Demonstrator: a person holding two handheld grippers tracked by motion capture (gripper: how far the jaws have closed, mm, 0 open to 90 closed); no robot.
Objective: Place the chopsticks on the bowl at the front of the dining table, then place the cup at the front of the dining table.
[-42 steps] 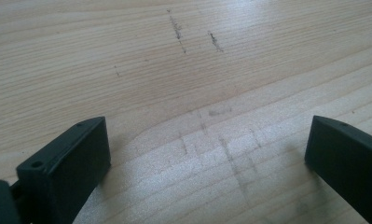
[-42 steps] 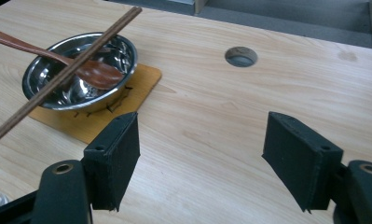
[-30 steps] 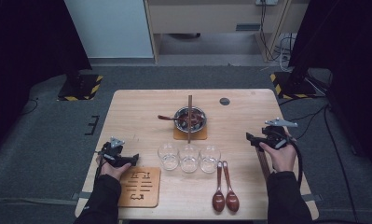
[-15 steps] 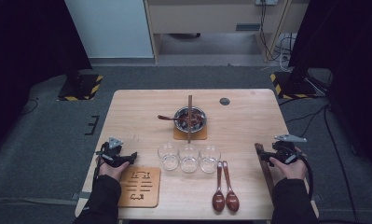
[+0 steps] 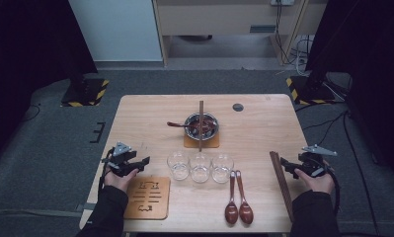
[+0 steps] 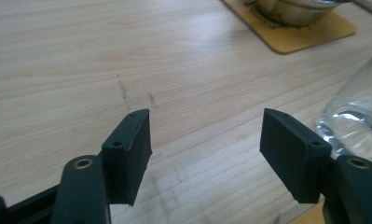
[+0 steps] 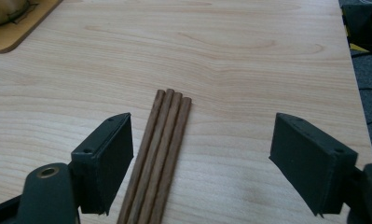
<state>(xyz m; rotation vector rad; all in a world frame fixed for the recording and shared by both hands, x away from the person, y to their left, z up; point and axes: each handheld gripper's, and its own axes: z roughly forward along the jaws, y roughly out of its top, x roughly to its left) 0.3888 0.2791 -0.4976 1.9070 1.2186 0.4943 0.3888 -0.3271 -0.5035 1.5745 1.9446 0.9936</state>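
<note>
A bundle of dark wooden chopsticks [image 5: 281, 180] lies along the table's right front edge. My right gripper [image 5: 285, 165] is low over it and open. In the right gripper view the chopsticks [image 7: 162, 149] lie on the table between the jaws, nearer the left pad, and neither pad touches them. Its jaws [image 7: 200, 163] have just been opening a little. My left gripper [image 5: 144, 162] is at the left front, open, its jaws having just been closing with nothing between them [image 6: 207, 149]. A clear glass [image 6: 356, 116] stands just past its right jaw.
Three glasses [image 5: 200, 167] stand in a row at mid-table. Behind them a metal bowl [image 5: 201, 124] sits on a coaster [image 5: 189, 143], with a stick [image 5: 201, 108] across it. Two wooden spoons [image 5: 238, 210] and a wooden trivet [image 5: 147, 197] lie near the front edge.
My right hand has come down and toward the front edge, onto the chopsticks. The left gripper's jaws have narrowed and the hand has risen slightly.
</note>
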